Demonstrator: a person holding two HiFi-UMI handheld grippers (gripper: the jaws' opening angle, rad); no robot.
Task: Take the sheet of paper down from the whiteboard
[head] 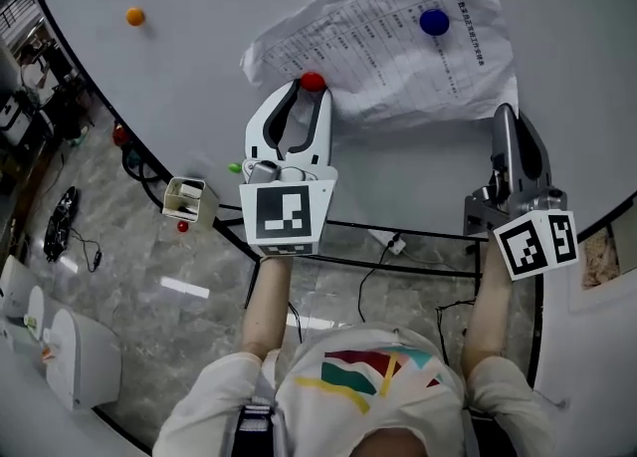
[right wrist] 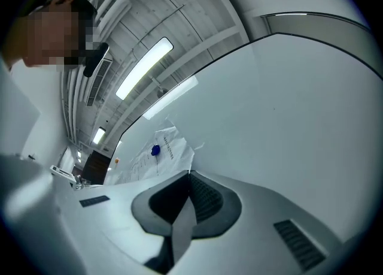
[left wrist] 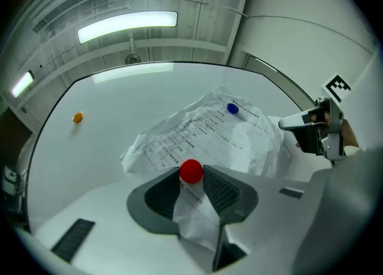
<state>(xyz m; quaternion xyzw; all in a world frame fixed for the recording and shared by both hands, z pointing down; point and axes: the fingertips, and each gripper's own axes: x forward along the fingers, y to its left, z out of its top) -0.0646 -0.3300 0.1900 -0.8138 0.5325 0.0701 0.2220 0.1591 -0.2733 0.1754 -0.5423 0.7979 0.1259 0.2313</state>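
A crumpled printed sheet of paper (head: 398,47) hangs on the whiteboard (head: 199,57), pinned by a blue magnet (head: 434,22) near its top and a red magnet (head: 313,81) at its lower left corner. My left gripper (head: 309,89) is open, and the red magnet (left wrist: 191,171) sits between its fingertips with a flap of the sheet (left wrist: 203,136) lying between the jaws. My right gripper (head: 506,112) is at the sheet's lower right corner. In the right gripper view its jaws (right wrist: 189,175) are closed on a strip of the paper (right wrist: 167,151).
An orange magnet (head: 134,16) sits alone on the board at upper left. A small white box (head: 186,198) hangs at the board's lower frame, with a red magnet (head: 119,133) and a green piece (head: 235,167) near it. Cables lie on the tiled floor (head: 149,276).
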